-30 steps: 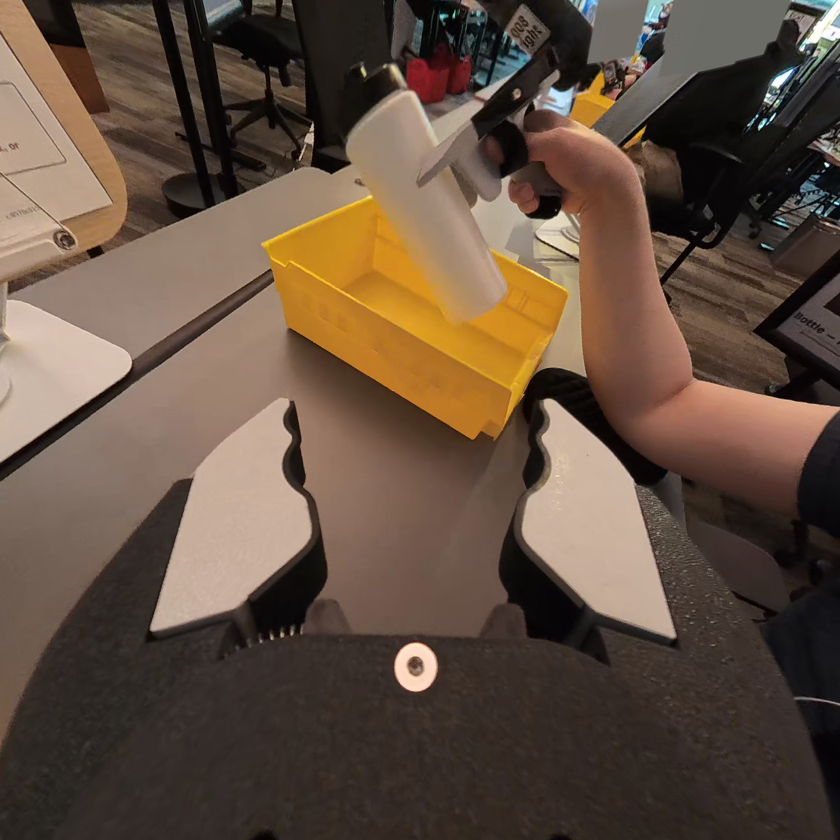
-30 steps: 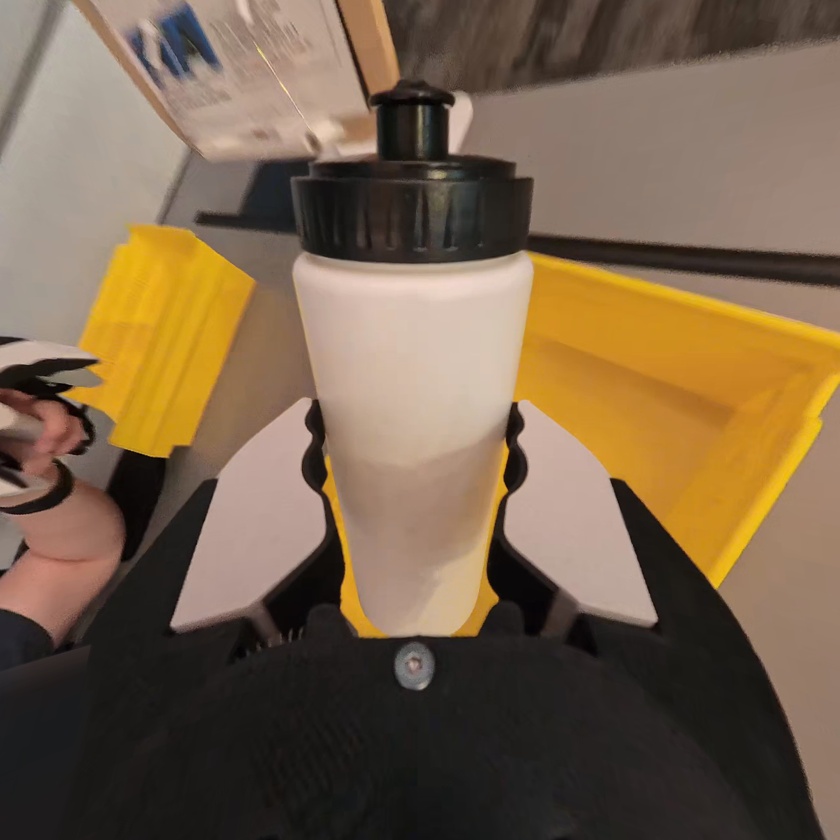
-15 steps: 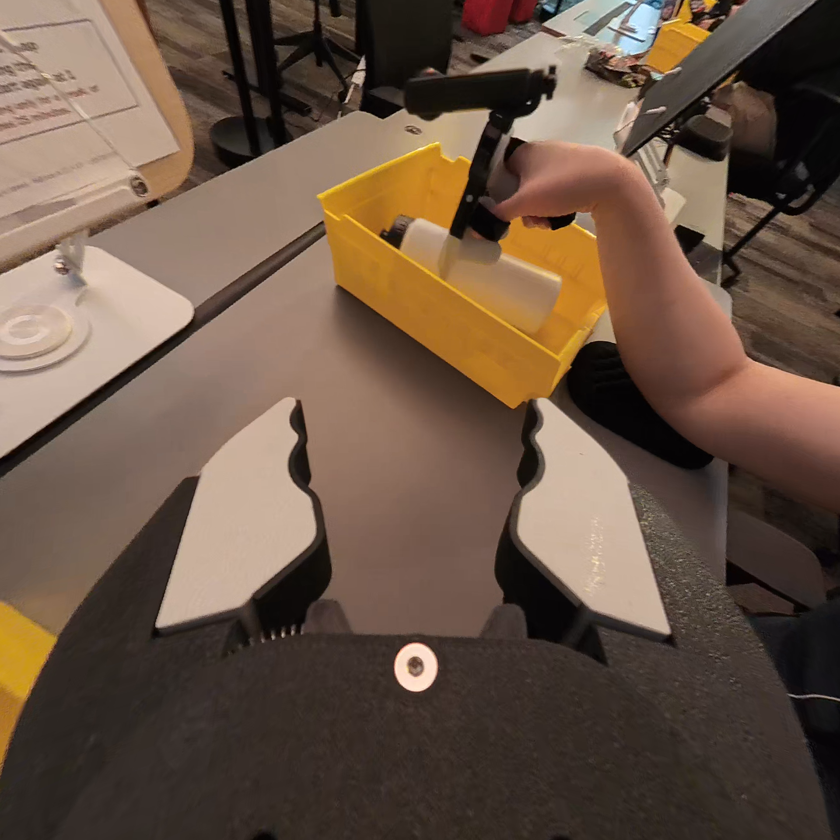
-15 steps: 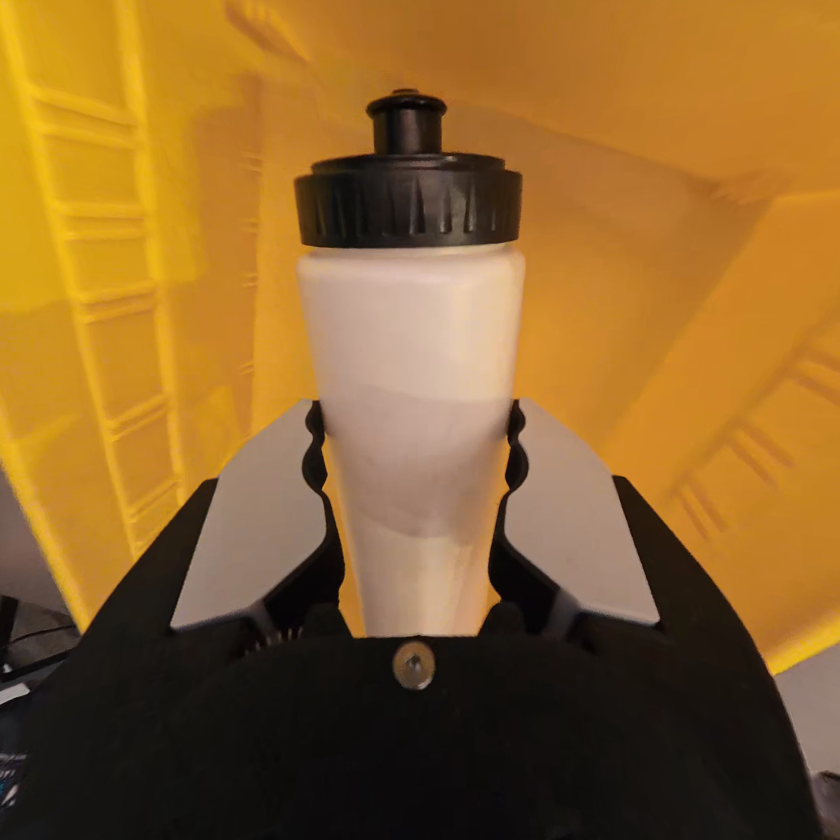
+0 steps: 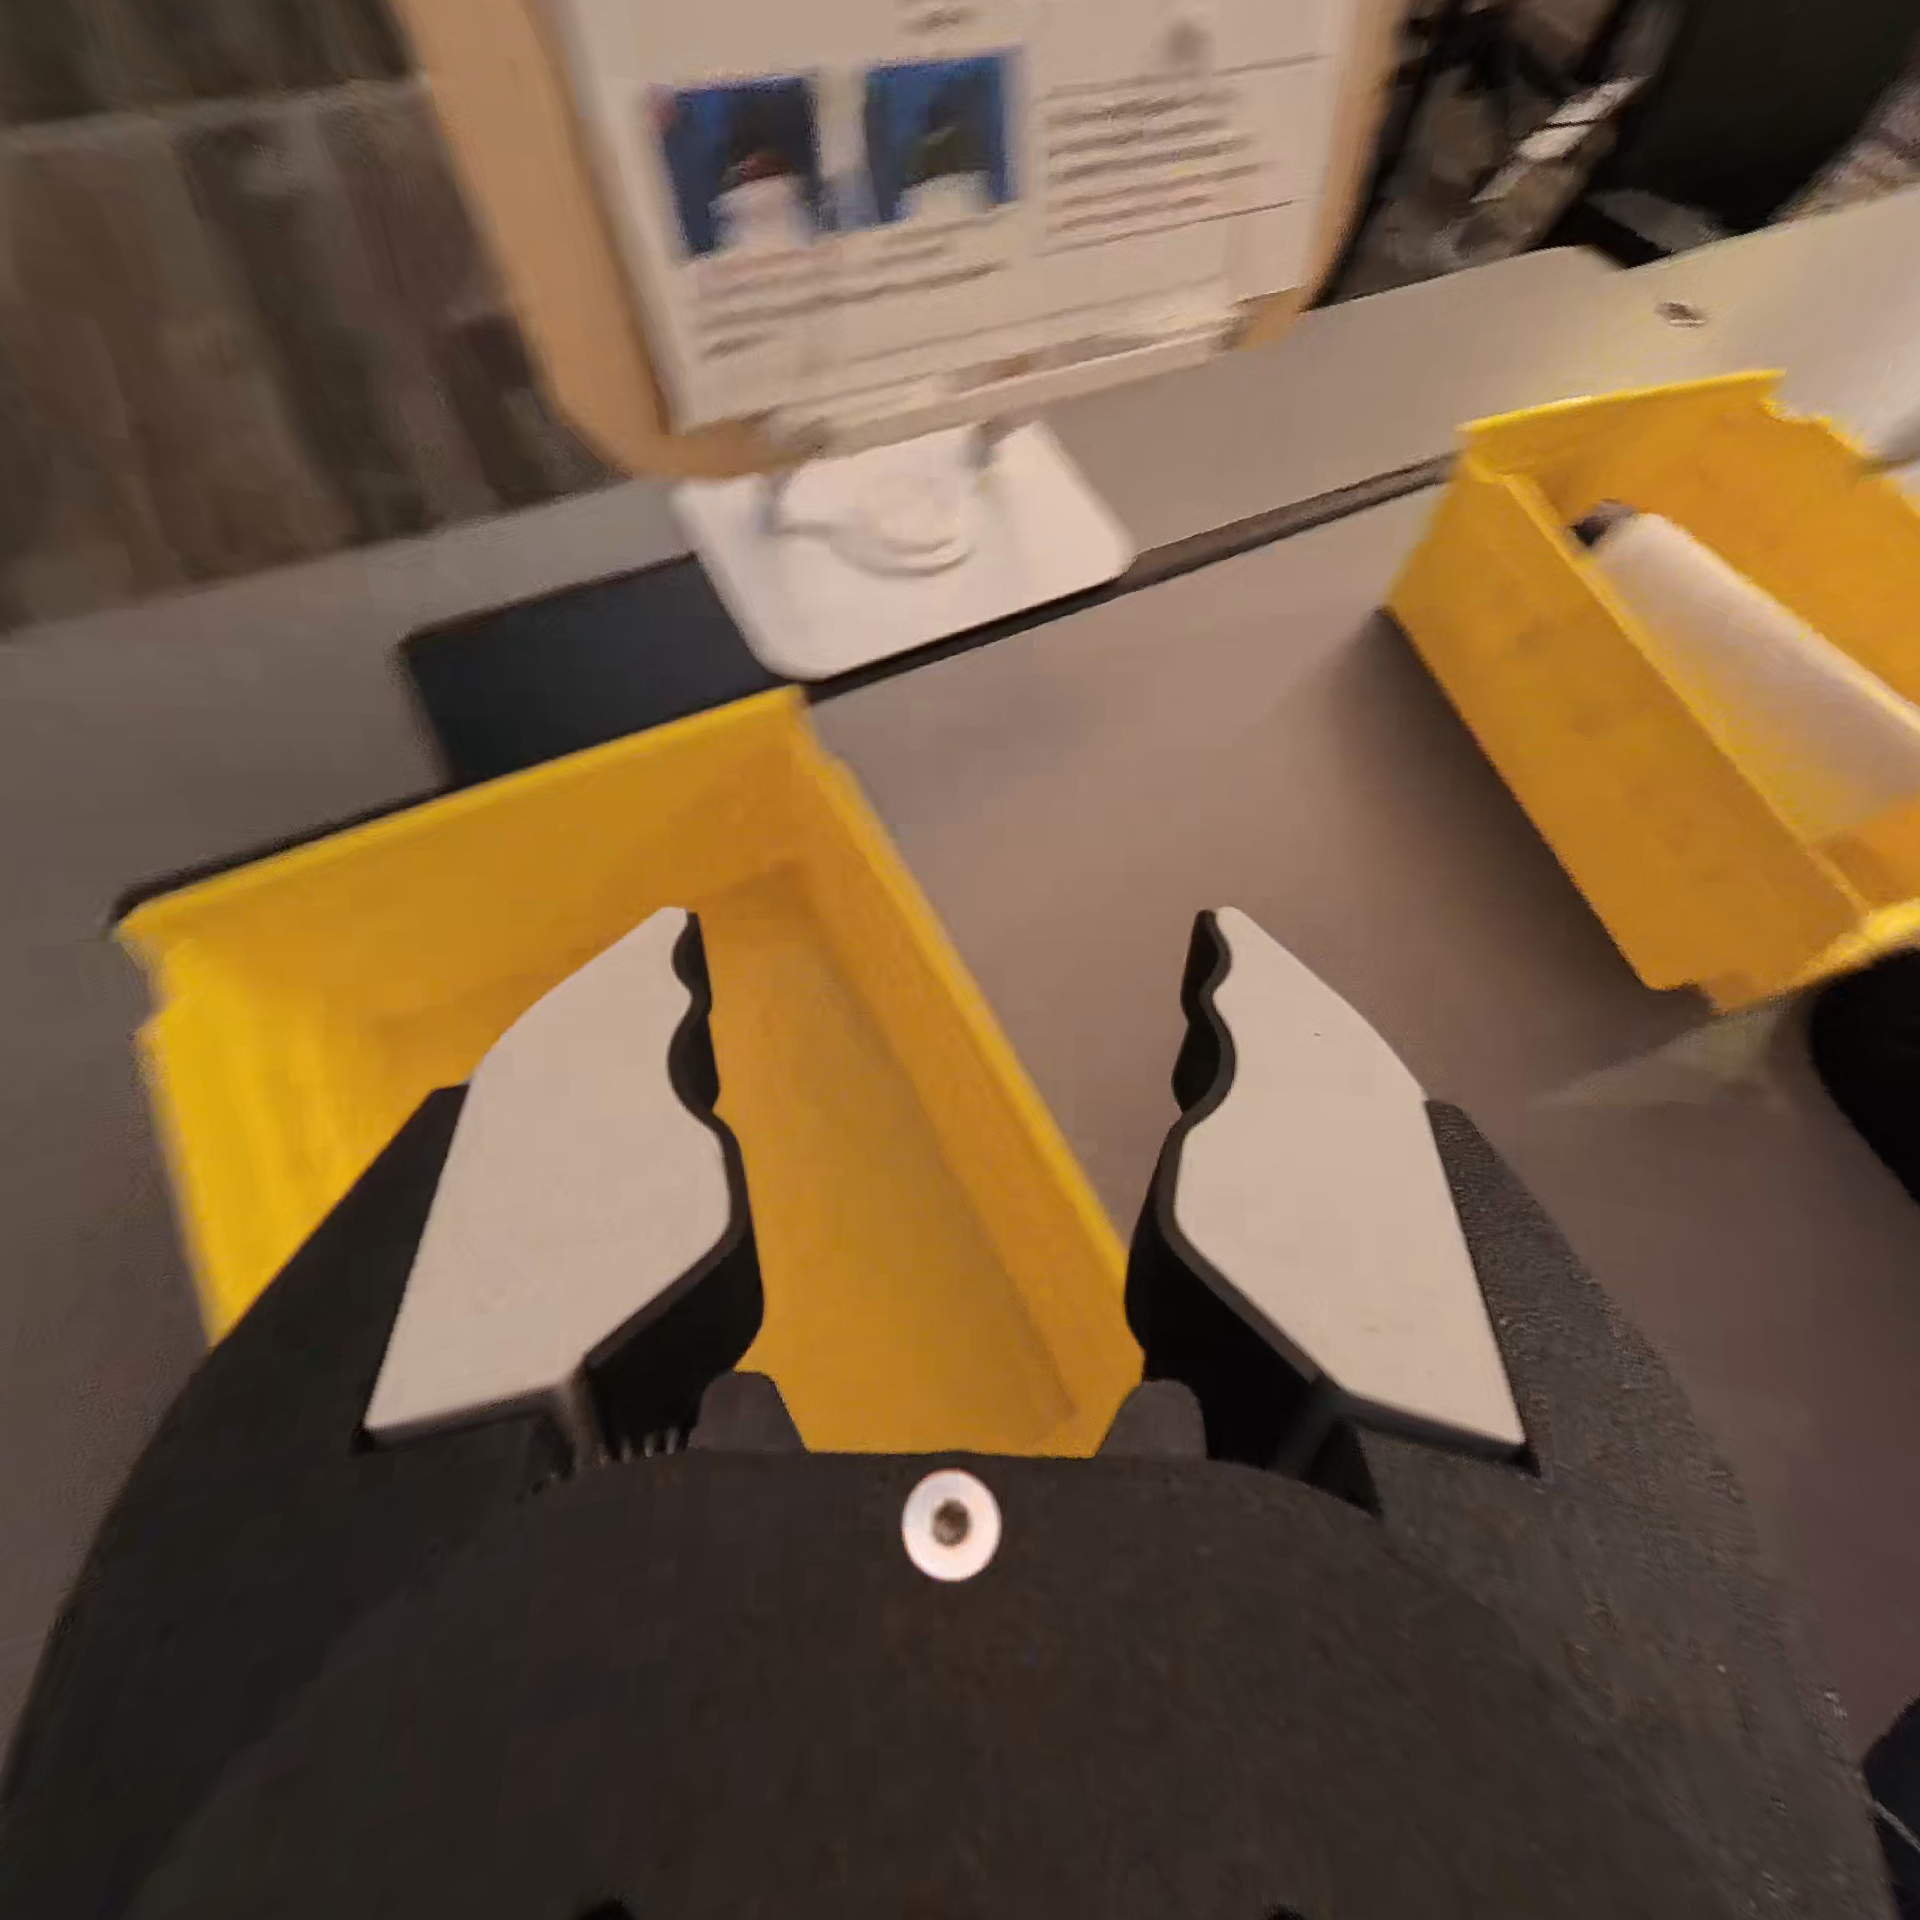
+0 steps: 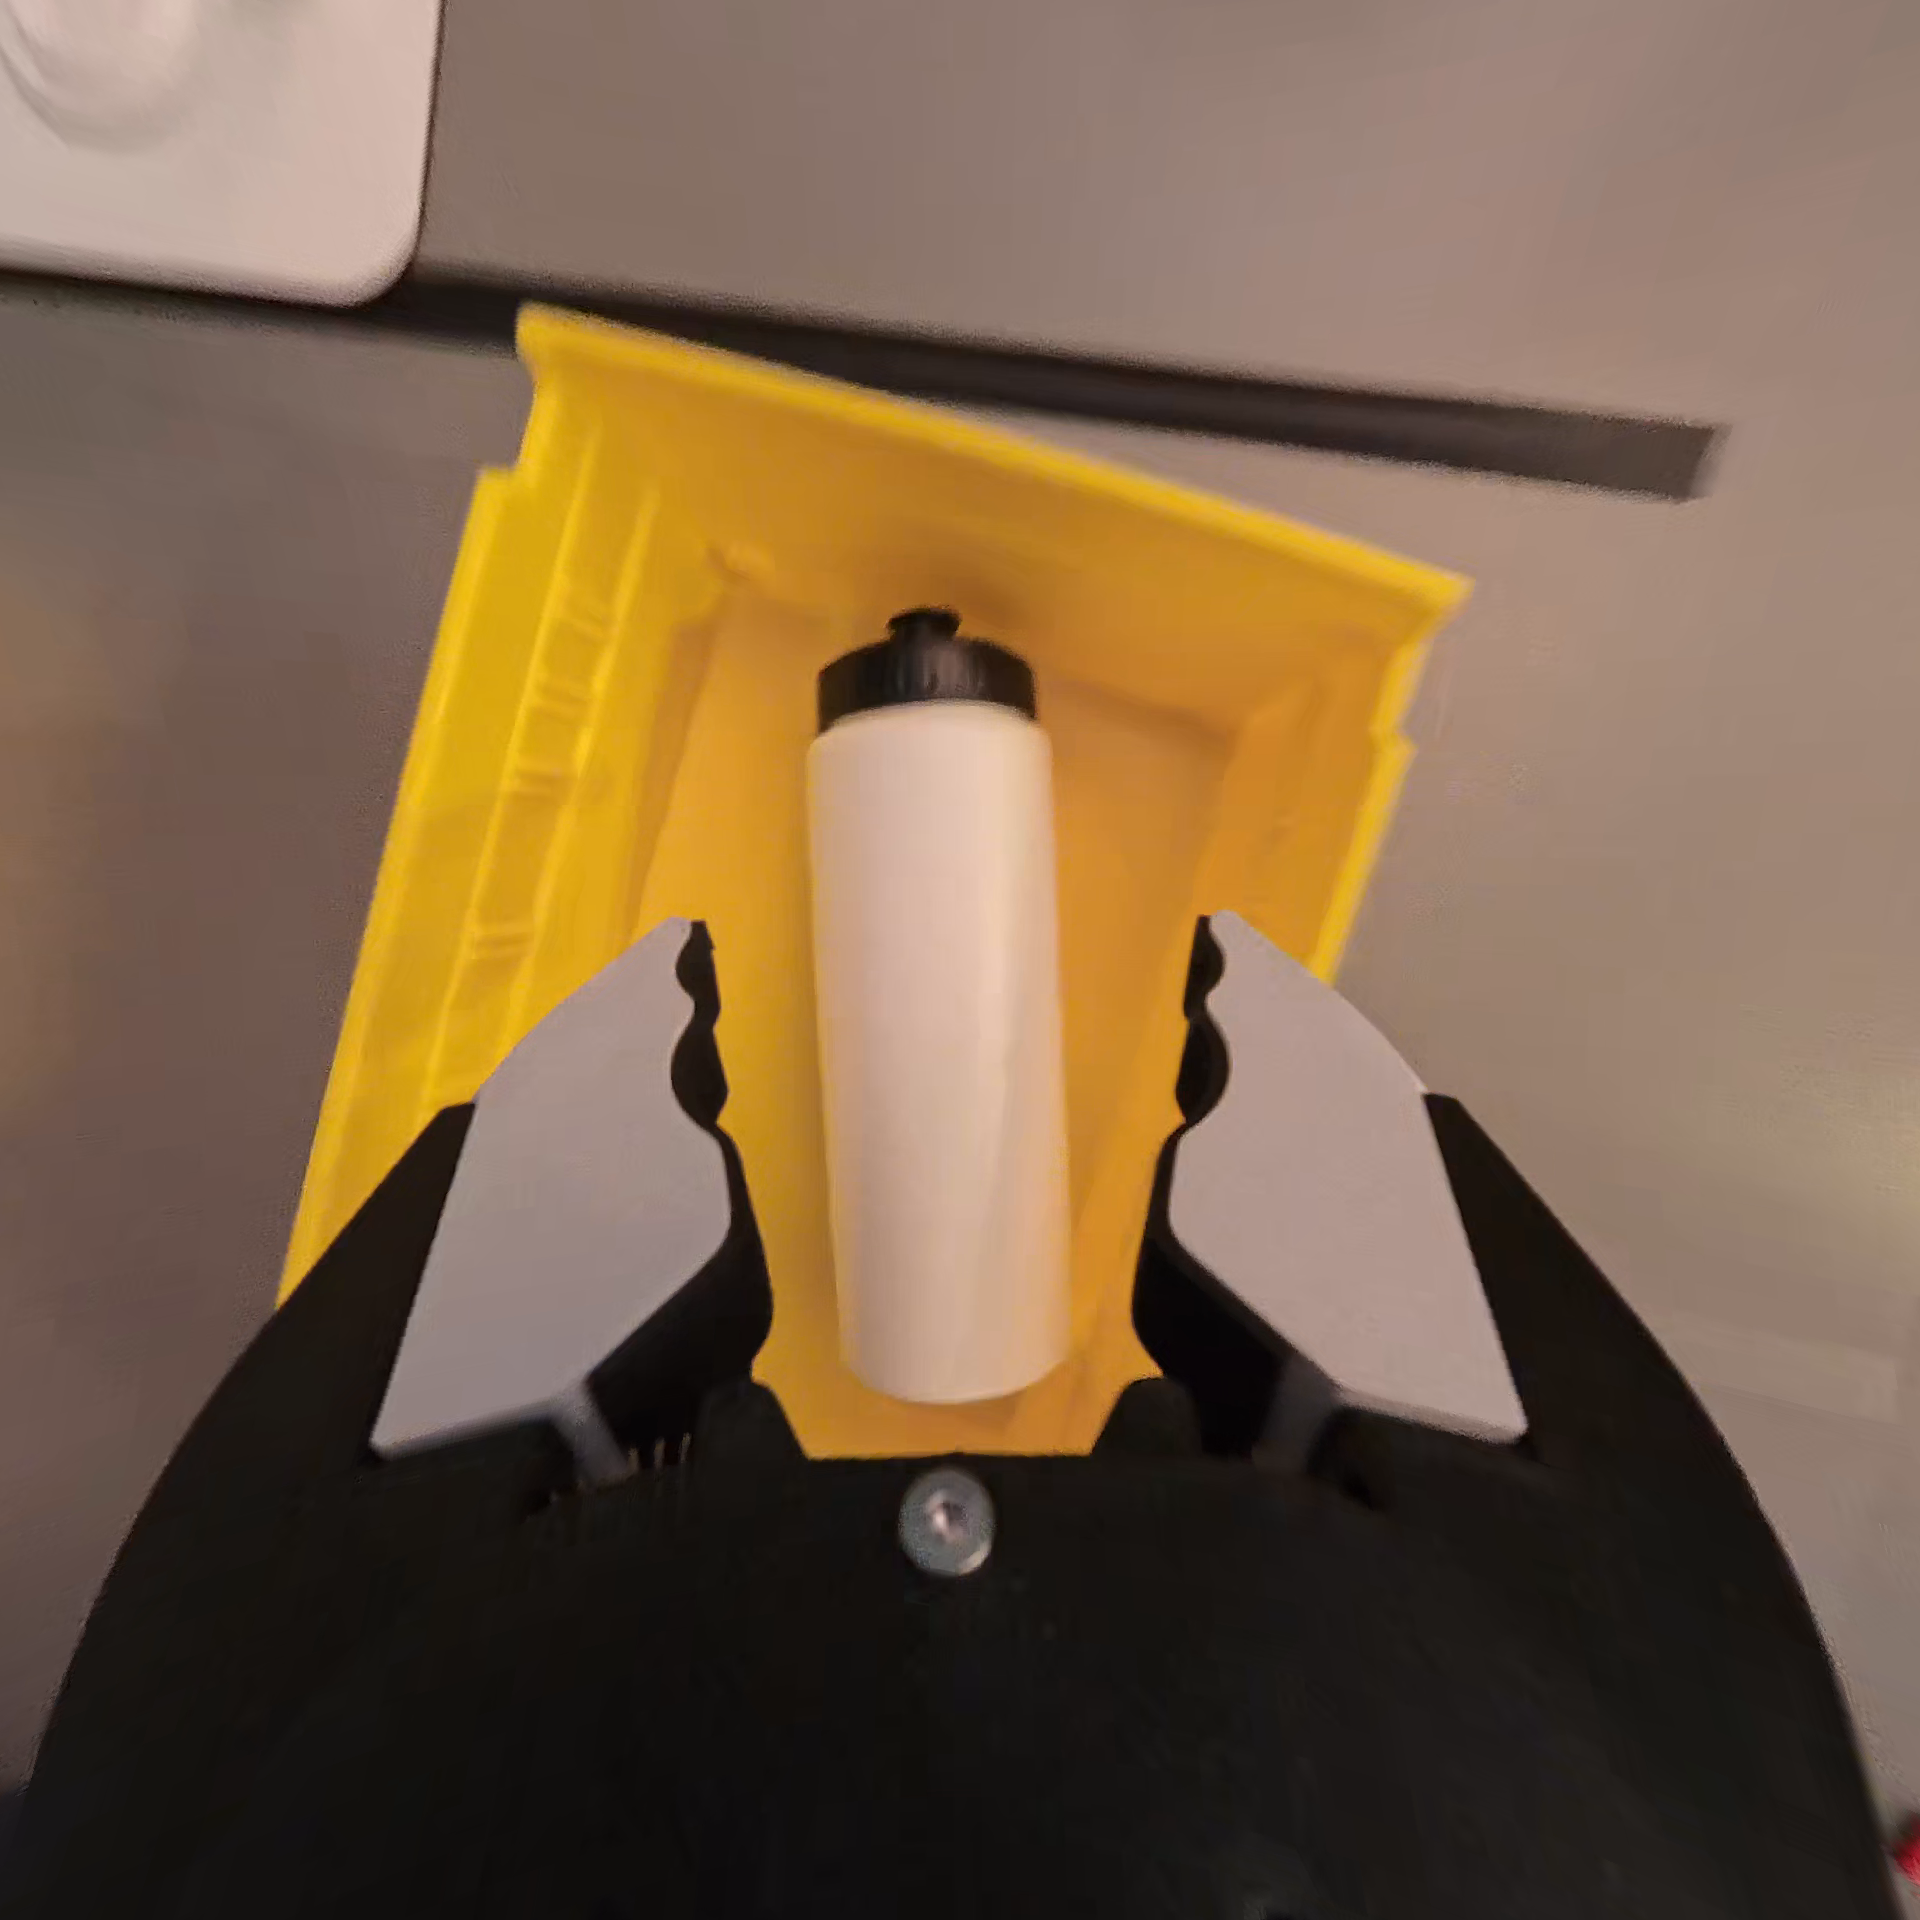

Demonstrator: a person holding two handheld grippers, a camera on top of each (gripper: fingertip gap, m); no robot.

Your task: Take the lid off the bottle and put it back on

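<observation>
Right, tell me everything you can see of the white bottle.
The white bottle is a plain, matte, plastic-looking cylinder with a ribbed black lid screwed on, topped by a small black spout. It lies on its side on the floor of a yellow bin, lid toward the far wall. The right claw hangs open above it, not touching. The left wrist view shows it at far right.

Two yellow plastic bins on a grey table (image 5: 1091, 831). Nearer bin (image 5: 852, 1039) low and left in the left wrist view; second bin (image 5: 1621, 790) well apart at right. Behind them, a white stand base (image 5: 935, 561) carrying a blurred printed sheet on a tan board (image 5: 914, 208). Dark seam (image 6: 1143, 405) across the tabletop, just beyond the second bin.
</observation>
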